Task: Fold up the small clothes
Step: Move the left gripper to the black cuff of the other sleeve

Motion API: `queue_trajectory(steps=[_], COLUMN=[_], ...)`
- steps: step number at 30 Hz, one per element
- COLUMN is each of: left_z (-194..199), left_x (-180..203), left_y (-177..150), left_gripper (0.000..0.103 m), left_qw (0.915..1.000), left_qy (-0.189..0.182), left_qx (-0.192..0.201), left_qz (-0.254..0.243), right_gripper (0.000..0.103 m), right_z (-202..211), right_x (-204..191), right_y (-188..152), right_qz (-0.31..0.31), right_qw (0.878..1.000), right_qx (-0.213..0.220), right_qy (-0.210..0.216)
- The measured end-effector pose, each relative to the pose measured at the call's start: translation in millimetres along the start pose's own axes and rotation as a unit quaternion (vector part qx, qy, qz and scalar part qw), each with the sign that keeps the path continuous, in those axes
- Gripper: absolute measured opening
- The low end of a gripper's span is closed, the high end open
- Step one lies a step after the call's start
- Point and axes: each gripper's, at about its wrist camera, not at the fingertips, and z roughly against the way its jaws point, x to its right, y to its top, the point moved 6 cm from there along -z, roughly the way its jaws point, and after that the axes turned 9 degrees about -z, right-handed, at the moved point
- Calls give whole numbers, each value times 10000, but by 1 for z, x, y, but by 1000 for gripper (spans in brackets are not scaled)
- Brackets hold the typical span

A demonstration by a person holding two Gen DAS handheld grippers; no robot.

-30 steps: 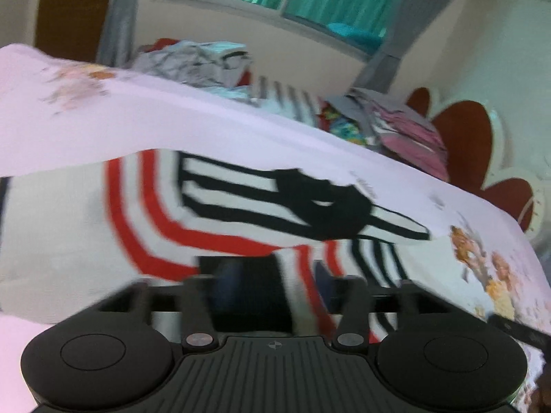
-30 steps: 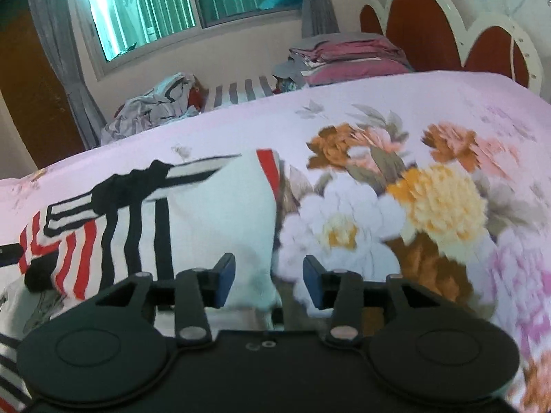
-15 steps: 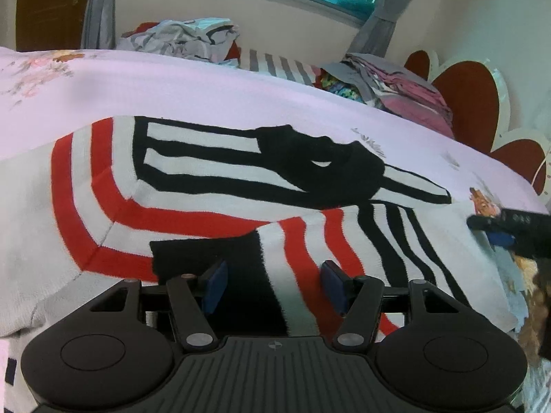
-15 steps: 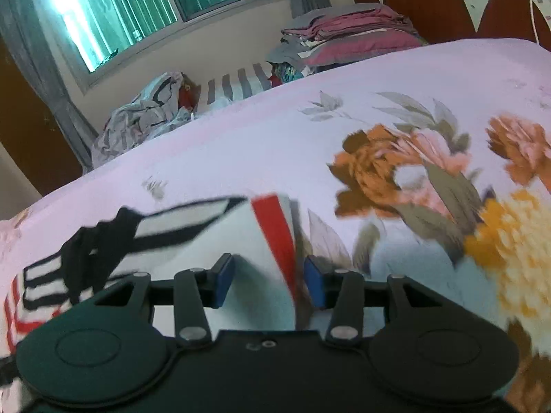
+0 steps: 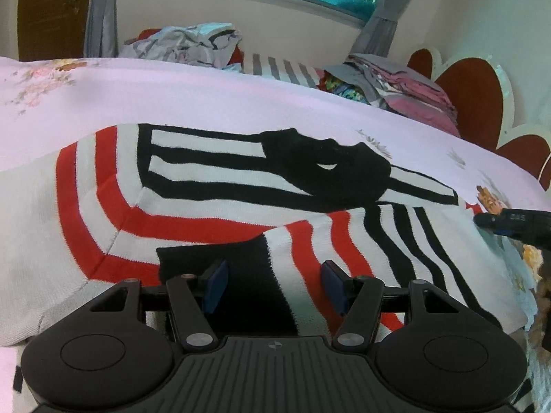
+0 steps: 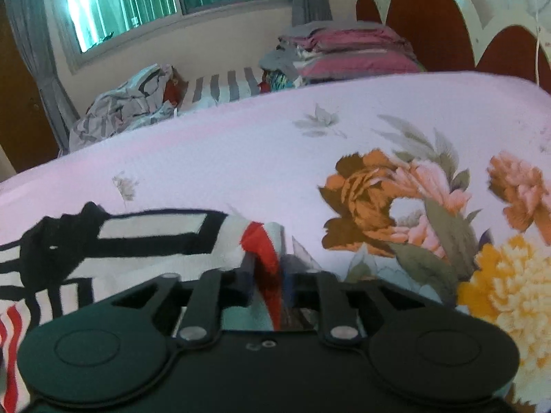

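One red, black and white striped knit sweater [image 5: 213, 186] is spread on the pink floral bedsheet [image 6: 261, 158], its red-trimmed edge pinched by the right gripper [image 6: 267, 280], while the left gripper [image 5: 273, 287] is held wide apart above the sweater's striped sleeve.

The bed [image 5: 206, 103] wears a pink sheet printed with flowers. Directly ahead of the left claw [image 5: 273, 287] a striped sweater [image 5: 213, 186] in white, red and black lies spread on it. Beyond that, along the far edge, sit a crumpled grey heap [image 5: 186, 44] and a folded stack [image 5: 406, 86] further right.
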Motion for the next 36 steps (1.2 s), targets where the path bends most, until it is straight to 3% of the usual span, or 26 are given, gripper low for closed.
queue_trajectory(steps=[2,10,17,21,24,27,34,36], left_z=[2,6,9,7,7,12,48,62], left_x=[0,-1,1,3,3,2,-21,-37], left_y=[1,-2,-4,-6,-7,-8,-9,-13], left_gripper=[60,62,68,72,72,72,73,73], left_qw=[10000,9999,9995,9993,9990,9990,9998,9998], left_qy=[28,123,177,155,136,92,-30,-18], left_qx=[-19,-84,-196,-231,-222,-254,-171,-148], left_qz=[43,54,-149,-267,-353,-345,-35,105], right_gripper=[35,35,35,36,34,36,39,44], right_z=[14,55,55,64,61,68,90,99], right_x=[-4,-43,-54,-53,-53,-55,-84,-98], right_y=[-2,-40,-77,-80,-90,-90,-98,-99], right_qz=[86,633,1112,922,1260,1115,833,831], right_qw=[9999,9970,9934,9955,9918,9933,9960,9958], right_qx=[70,24,-251,-189,-163,-206,-225,-141], right_qy=[107,437,111,80,-112,-208,234,369])
